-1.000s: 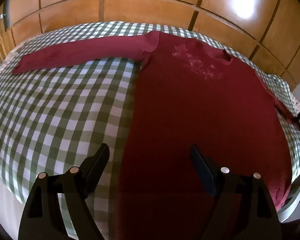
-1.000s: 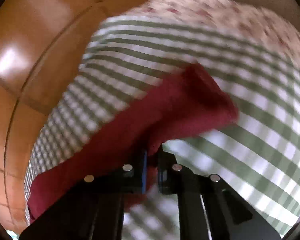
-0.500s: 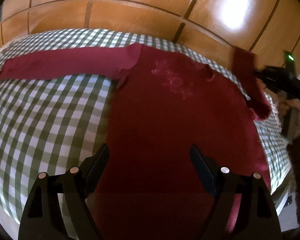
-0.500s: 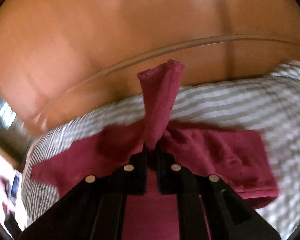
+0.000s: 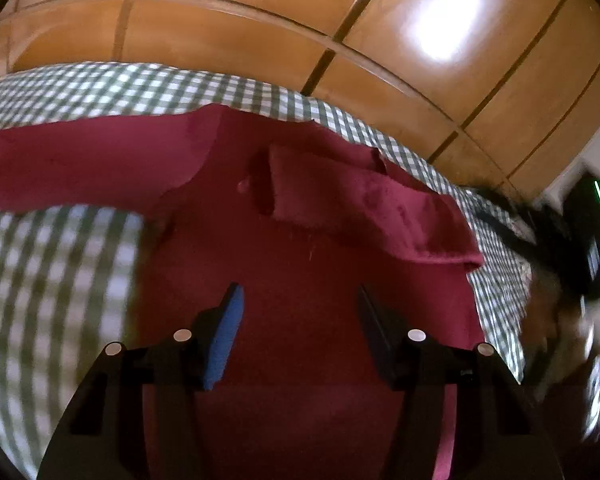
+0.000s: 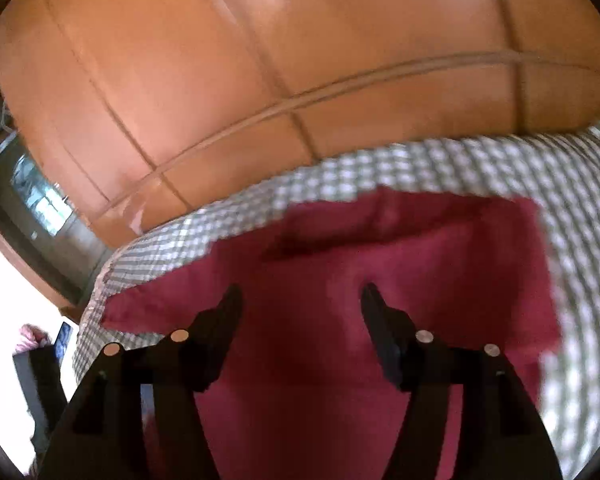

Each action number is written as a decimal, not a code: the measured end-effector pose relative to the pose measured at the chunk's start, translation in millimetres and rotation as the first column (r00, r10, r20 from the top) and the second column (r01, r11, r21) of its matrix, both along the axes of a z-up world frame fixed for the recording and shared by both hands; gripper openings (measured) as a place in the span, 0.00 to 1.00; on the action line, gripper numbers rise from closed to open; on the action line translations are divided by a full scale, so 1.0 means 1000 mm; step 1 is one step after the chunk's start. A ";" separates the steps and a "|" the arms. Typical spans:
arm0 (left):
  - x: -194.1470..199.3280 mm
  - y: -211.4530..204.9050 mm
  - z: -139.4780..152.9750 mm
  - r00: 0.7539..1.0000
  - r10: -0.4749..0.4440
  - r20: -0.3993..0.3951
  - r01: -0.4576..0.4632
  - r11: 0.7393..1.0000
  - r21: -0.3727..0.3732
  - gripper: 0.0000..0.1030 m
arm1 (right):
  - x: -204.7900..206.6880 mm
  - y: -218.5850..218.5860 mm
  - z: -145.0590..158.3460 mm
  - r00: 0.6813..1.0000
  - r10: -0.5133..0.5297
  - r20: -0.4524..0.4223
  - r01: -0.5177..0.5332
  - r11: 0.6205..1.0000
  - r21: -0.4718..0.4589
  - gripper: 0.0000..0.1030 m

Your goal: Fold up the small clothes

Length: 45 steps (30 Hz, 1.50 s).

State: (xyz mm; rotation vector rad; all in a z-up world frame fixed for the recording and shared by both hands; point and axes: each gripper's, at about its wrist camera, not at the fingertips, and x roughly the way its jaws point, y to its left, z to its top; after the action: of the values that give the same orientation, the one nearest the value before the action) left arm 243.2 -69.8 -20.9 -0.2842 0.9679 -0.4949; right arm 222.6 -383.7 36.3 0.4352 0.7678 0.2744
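Observation:
A dark red long-sleeved top [image 5: 300,248] lies flat on a green-and-white checked bedcover [image 5: 52,272]. Its right sleeve [image 5: 364,204] is folded across the chest; its left sleeve [image 5: 80,160] stretches out to the left. My left gripper [image 5: 298,300] hovers over the top's body, its jaws closing with nothing between them. In the right wrist view the same red top [image 6: 380,256] fills the middle. My right gripper [image 6: 300,300] is above it, its jaws opening with the cloth lying free below. The right gripper's body [image 5: 580,232] shows blurred at the right edge of the left wrist view.
A glossy wooden panelled wall [image 5: 340,32] rises right behind the bed. The checked cover [image 6: 580,200] runs on to the right. At the far left of the right wrist view there is a window [image 6: 40,200] and a dark object [image 6: 40,368] beside the bed.
My right gripper carried the right sleeve over onto the chest and let it go; its jaws have parted. My left gripper moved in over the top and its jaws narrowed.

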 end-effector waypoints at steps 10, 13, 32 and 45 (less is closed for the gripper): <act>0.095 -0.055 -0.046 0.989 0.014 -0.145 -0.010 0.999 0.032 0.27 | -0.071 -0.098 -0.052 0.972 -0.181 -0.148 0.188 0.982 0.034 0.66; 0.109 -0.060 -0.038 0.991 0.014 -0.130 -0.011 1.000 0.023 0.02 | -0.071 -0.107 -0.050 0.968 -0.209 -0.138 0.219 0.974 0.061 0.66; 0.121 -0.023 -0.048 0.993 0.105 -0.048 -0.094 0.977 0.189 0.02 | 0.050 -0.033 -0.087 0.971 -0.200 -0.128 0.166 0.957 -0.239 0.53; 0.073 -0.012 -0.053 0.981 0.167 0.098 -0.189 0.937 0.294 0.02 | 0.042 -0.009 -0.097 0.975 -0.221 -0.014 0.194 0.882 -0.430 0.57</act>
State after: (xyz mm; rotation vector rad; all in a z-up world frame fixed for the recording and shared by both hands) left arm 316.0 -81.3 -73.7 -0.0761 0.9236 -0.1846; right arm 264.7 -392.3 -61.0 0.1068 0.8097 -0.1127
